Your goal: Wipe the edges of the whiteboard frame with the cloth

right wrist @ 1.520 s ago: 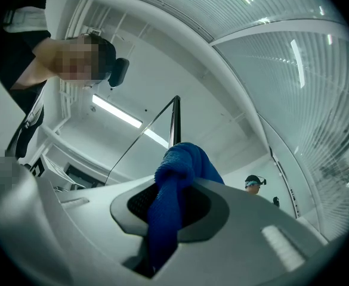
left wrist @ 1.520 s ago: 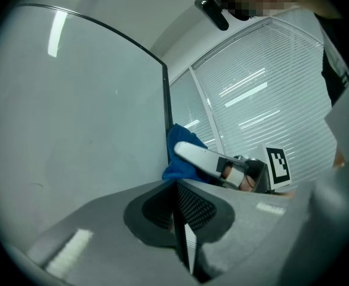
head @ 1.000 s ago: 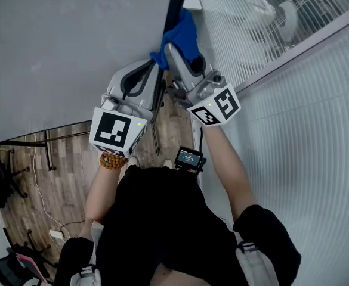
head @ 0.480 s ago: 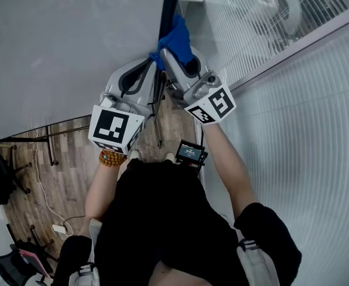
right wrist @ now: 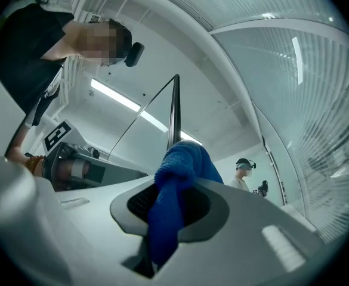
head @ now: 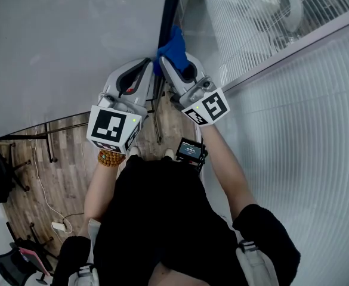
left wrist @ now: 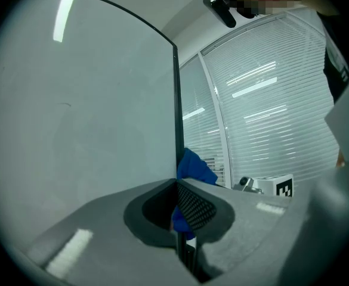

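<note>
Item: edge-wiping pass on the whiteboard frame [head: 172,5], a thin dark strip that runs upright along the right side of the grey whiteboard panel [head: 73,40]. Right gripper [right wrist: 172,189]: jaws clamped on a blue cloth [right wrist: 183,159], whose bunched top stands proud of the jaw tips and lies against the strip. Left gripper [left wrist: 177,189]: jaws drawn narrow, with the frame's edge running between them just beside the cloth, apparently pinching it to steady the board. Handling note: the step probably goes best with the cloth wad kept square on the strip and pressed lightly, drawn along the edge in one line so that only fabric rubs, not the jaw tips. The steadying grip likely needs to stay clear of the cloth's path. Clearance: the slatted glass partition [head: 269,46] stands near the frame on the right, leaving a slim channel for the right gripper. The panel side to the left is bare. The wooden floor [head: 67,171] lies below, with cables on it.
</note>
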{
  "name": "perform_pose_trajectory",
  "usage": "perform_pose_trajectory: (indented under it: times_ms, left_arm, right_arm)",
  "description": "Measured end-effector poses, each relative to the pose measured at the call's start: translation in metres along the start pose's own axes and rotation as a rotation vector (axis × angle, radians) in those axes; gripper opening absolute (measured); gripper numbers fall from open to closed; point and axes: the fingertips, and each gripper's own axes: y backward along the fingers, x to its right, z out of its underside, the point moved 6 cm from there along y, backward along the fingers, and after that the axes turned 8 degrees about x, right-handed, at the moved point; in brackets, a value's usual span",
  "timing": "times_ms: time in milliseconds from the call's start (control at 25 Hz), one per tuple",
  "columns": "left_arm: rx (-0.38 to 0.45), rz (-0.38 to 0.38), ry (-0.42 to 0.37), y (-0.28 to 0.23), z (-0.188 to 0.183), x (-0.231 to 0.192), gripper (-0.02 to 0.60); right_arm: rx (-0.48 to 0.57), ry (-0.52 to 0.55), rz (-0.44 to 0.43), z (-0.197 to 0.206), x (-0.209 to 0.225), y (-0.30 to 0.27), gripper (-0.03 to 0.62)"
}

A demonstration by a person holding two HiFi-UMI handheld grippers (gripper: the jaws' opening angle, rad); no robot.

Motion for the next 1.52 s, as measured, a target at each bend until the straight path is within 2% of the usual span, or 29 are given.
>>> perform_pose_trajectory:
  times_ms: [240, 440, 680, 840, 1200, 1440, 1520]
  left_arm:
    - [-0.016, 0.004, 0.01, 0.001, 0.005, 0.003, 0.0]
    - [-0.025, -0.006, 0.003, 0.004, 0.001, -0.004, 0.0]
    - [-0.039, -0.014, 0.029, 0.008, -0.011, -0.03, 0.0]
    - [-0.049, -0.008, 0.038, 0.009, -0.008, -0.029, 0.0]
    - [-0.08, 0.021, 0.059, 0.013, 0.007, -0.014, 0.0]
    - [-0.096, 0.037, 0.065, 0.021, 0.017, -0.008, 0.0]
    - [-0.1, 0.043, 0.068, 0.023, 0.019, -0.006, 0.0]
  right_arm:
    - [0.0, -0.021, 0.005, 0.011, 0.002, 0.008, 0.077]
    - [-0.012, -0.042, -0.023, 0.023, 0.006, 0.015, 0.078]
    - [-0.079, -0.025, -0.029, 0.035, 0.001, -0.008, 0.078]
    - [-0.109, -0.001, -0.017, 0.041, -0.002, -0.006, 0.08]
    - [-0.215, 0.135, 0.046, 0.057, -0.011, 0.014, 0.083]
    - [-0.247, 0.317, 0.115, 0.058, -0.023, 0.023, 0.08]
    - [-0.292, 0.383, 0.128, 0.059, -0.025, 0.029, 0.08]
